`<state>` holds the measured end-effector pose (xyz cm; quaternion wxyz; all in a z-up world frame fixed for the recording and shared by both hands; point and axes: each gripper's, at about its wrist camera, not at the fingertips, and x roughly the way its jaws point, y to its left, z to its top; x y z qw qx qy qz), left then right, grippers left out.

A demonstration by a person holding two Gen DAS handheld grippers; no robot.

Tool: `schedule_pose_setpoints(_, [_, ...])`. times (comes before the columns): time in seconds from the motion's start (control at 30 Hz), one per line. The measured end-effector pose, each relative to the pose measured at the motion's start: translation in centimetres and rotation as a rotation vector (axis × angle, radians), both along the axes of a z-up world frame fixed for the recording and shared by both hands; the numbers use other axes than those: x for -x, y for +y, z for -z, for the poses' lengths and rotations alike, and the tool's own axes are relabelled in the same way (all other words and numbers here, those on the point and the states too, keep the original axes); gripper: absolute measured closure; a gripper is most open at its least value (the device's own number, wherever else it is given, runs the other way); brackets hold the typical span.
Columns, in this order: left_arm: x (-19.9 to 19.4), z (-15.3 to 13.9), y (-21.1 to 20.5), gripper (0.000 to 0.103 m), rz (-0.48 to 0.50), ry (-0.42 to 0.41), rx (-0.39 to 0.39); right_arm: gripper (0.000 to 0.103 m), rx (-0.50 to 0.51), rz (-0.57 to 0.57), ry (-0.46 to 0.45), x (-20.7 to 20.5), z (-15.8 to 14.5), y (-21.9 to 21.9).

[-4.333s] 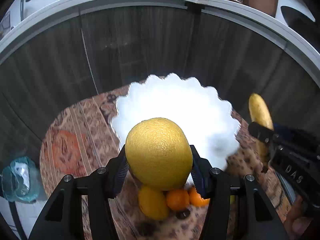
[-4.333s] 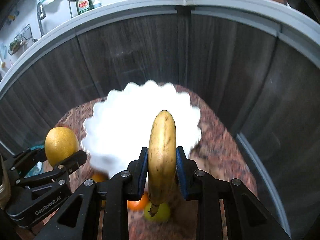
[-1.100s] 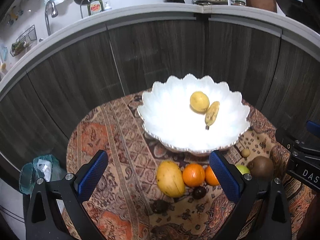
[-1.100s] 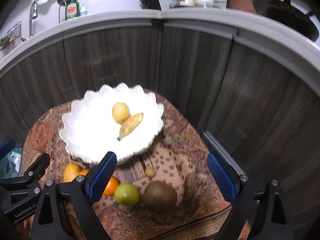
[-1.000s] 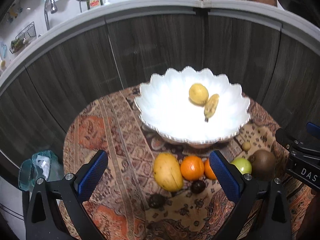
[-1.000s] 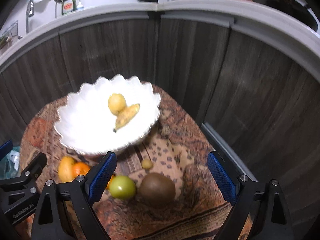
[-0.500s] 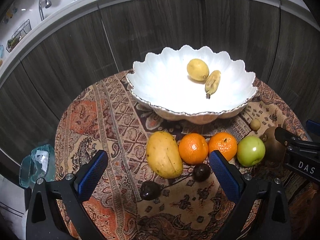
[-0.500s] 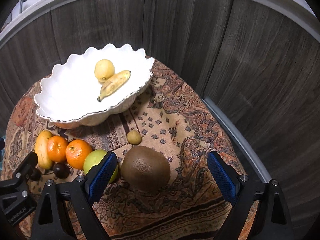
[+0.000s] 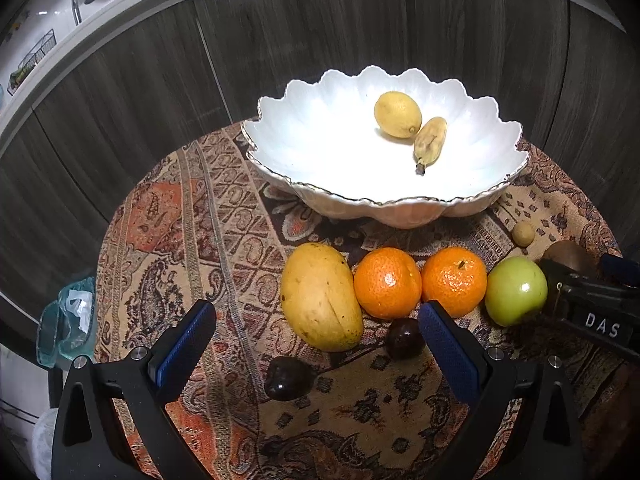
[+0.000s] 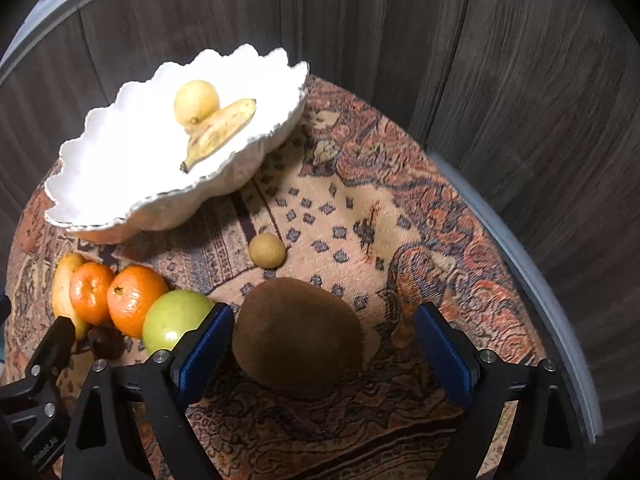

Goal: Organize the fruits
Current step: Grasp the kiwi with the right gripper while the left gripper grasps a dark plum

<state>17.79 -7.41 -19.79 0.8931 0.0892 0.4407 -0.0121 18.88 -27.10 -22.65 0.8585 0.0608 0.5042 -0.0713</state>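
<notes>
White and scalloped, the wide ceramic bowl (image 9: 320,148) sits toward the back of a round surface covered with a patterned orange and brown woven cloth (image 9: 168,240), and inside it a yellow lemon (image 9: 397,114) lies touching a small speckled banana (image 9: 430,142). In front of the bowl, on the cloth, a row of fruit runs side by side: a yellow mango (image 9: 320,296), then two round oranges, one (image 9: 387,282) against the mango and the other (image 9: 454,281) next to it, then a green apple (image 9: 516,291). Two small dark plums lie just in front of that row, one (image 9: 404,338) below the oranges and one (image 9: 289,378) nearer the camera. A tiny tan round fruit (image 10: 267,250) rests alone between the bowl and a big brown fuzzy kiwi-like fruit (image 10: 297,336). The left claw (image 9: 316,346) hangs over the mango and plums with its blue-padded jaws spread wide and nothing between the pads. The right claw (image 10: 322,344) is spread wide as well, straddling the brown fruit; the left pad is just beside it, the right pad well clear, so it is not gripped. Dark wood-grain cabinet fronts (image 9: 320,32) curve behind the surface, with a pale counter edge (image 9: 120,4) above them.
</notes>
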Motion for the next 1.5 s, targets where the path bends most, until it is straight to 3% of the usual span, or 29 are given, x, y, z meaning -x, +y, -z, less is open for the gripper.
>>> schedule_pose_setpoints(0.23, [0.0, 0.2, -0.5, 0.000, 0.013, 0.006, 0.001, 0.015, -0.048, -0.002, -0.003, 0.1, 0.3, -0.5])
schedule_pose_setpoints(0.37, [0.0, 0.0, -0.7, 0.000, 0.015, 0.004, 0.001, 0.039, -0.096, -0.044, -0.007, -0.1, 0.1, 0.0])
schedule_pose_setpoints(0.6, [0.1, 0.0, -0.2, 0.000, 0.004, 0.010, 0.006, 0.040, -0.072, -0.046, -0.010, 0.2, -0.3, 0.4])
schedule_pose_setpoints(0.8, [1.0, -0.7, 1.3, 0.000, -0.006, 0.014, 0.048, 0.040, -0.019, -0.046, -0.088, 1.6, -3.2, 1.7])
schedule_pose_setpoints(1.0, [2.3, -0.9, 3.4, 0.000, -0.010, 0.017, 0.087, 0.040, 0.024, -0.119, -0.182, 2.8, -6.8, 4.8])
schedule_pose_setpoints(1.27, [2.0, 0.4, 5.4, 0.001, -0.036, 0.008, 0.089, 0.040, 0.010, -0.197, -0.191, 3.1, -7.3, 8.7])
schedule_pose_setpoints(1.4, [1.8, 1.2, 5.6, 0.009, -0.035, 0.019, 0.065, 0.040, 0.007, -0.214, -0.180, 3.2, -7.0, 9.6])
schedule_pose_setpoints(1.5, [1.8, 1.9, 5.4, 0.024, -0.022, 0.052, 0.074, 0.040, 0.007, -0.214, -0.175, 3.1, -6.7, 9.7])
